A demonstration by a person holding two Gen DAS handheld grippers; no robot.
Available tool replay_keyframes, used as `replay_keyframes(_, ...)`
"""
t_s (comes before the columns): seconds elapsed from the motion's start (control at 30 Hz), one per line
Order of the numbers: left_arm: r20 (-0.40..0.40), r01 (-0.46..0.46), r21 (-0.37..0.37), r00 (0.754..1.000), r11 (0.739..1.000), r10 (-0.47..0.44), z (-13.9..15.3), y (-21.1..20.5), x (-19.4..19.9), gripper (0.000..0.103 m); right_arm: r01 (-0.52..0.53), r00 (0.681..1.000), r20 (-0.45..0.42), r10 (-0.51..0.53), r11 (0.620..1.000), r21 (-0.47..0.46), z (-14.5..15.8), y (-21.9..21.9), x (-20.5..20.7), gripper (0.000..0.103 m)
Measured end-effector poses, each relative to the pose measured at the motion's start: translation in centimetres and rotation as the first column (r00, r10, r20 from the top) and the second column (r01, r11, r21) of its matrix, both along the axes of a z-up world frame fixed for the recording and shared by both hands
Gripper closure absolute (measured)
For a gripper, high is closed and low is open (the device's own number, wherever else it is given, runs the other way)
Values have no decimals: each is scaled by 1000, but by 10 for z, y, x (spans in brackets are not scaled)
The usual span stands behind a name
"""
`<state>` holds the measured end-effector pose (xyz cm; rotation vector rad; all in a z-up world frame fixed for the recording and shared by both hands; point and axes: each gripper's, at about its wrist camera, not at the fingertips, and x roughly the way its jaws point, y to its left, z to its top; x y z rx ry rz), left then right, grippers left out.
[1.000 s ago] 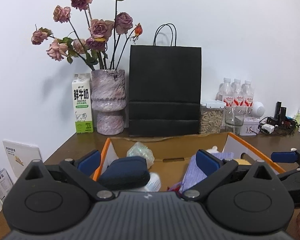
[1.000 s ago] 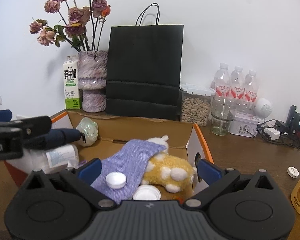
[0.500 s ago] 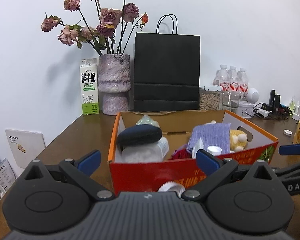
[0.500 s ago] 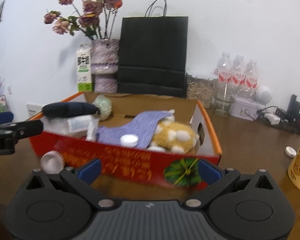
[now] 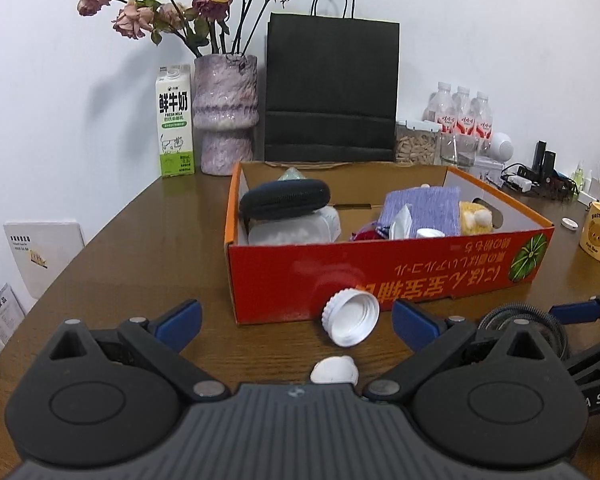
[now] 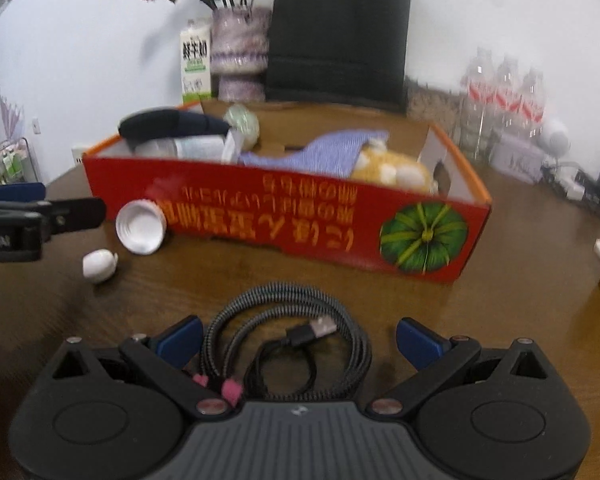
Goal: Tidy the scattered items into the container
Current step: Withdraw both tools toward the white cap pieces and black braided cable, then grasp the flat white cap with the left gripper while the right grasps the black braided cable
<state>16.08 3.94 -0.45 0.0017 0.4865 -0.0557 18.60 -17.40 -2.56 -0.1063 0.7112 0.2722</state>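
Fingers [image 6: 180, 338] of the right gripper [image 6: 298, 338] stood apart over the coiled cable [image 6: 288, 344] on the desk [image 6: 480, 312], before the red box [image 6: 284, 216]; light, limp, non-fragile; grip across bundled loops; left gripper [image 5: 296, 318] likewise apart, empty.

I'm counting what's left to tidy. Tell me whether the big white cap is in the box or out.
Out. The white cap lies tipped on the table, leaning against the red box front wall.
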Motion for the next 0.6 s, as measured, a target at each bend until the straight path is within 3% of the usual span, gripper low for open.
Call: replay_keyframes(0.6, -31, 5, -19, 1000, 1000, -5, -9, 4, -1, 0, 37, 999, 15, -37, 999, 26, -5, -1, -3, 0)
